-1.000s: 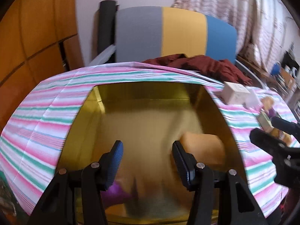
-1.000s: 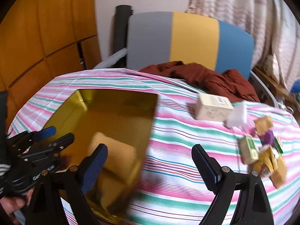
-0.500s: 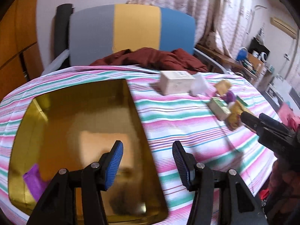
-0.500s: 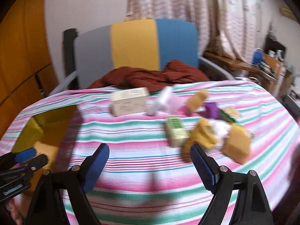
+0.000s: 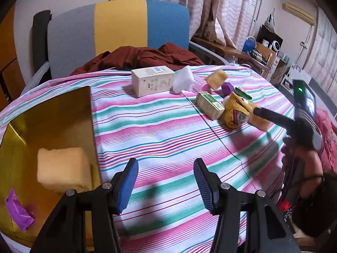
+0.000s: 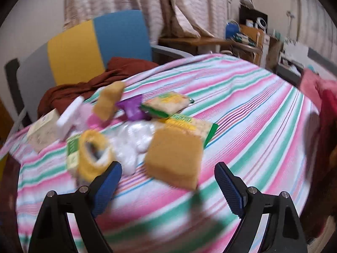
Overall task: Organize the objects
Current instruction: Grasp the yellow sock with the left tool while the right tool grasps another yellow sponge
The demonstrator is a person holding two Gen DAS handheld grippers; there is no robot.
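Both my grippers have swung off the gold tray (image 5: 52, 113); right gripper (image 6: 168, 181), fingers apart, hovers just before the orange sponge (image 6: 174, 156); left gripper (image 5: 166, 181) gapes empty.

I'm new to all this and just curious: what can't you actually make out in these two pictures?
- Print on the white box: too small, left view.
- Snack packets and the yellow roll: motion-blurred, right view.
- Gold tray: near end hidden by the left gripper, left side cut by the frame edge.
- Person: only a dark sleeve at the edge.
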